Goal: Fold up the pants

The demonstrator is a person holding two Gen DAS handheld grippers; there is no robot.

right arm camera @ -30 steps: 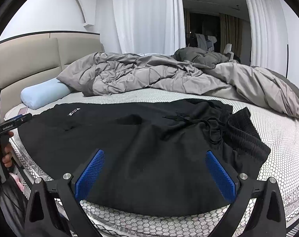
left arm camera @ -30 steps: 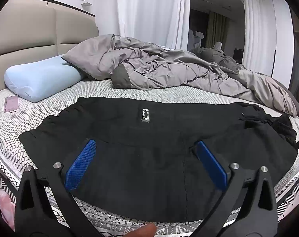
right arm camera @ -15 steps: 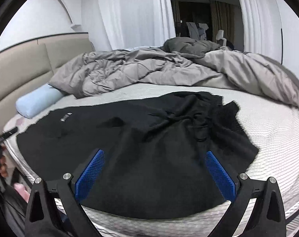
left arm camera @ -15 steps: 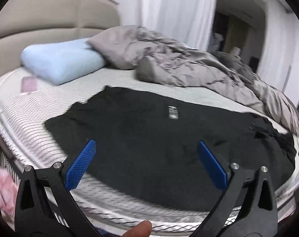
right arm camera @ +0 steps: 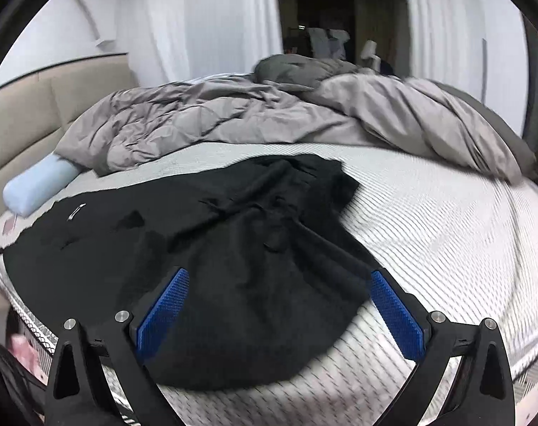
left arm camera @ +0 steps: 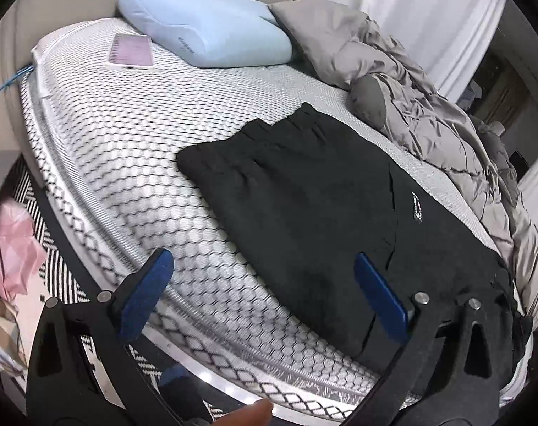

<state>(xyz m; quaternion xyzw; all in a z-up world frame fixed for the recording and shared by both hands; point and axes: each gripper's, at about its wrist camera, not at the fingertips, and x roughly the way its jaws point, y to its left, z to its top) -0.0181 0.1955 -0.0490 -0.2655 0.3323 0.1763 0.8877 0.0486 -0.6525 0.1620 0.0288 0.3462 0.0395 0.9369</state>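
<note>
Black fabric pants (left arm camera: 315, 191) lie spread flat along the near edge of the white honeycomb-patterned mattress (left arm camera: 134, 149) — left gripper (left arm camera: 269, 294) and right gripper (right arm camera: 276, 305) hover above, jaws spread wide, holding nothing.

One pair of black pants (left arm camera: 304, 206), one blue pillow (left arm camera: 205, 28), one grey duvet (right arm camera: 269, 117), one phone (left arm camera: 130, 49).

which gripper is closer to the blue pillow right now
Left. The left gripper hangs open over the mattress edge at the pants' leg end, toward the blue pillow. The right gripper is open over the waistband end, the pillow far off.
</note>
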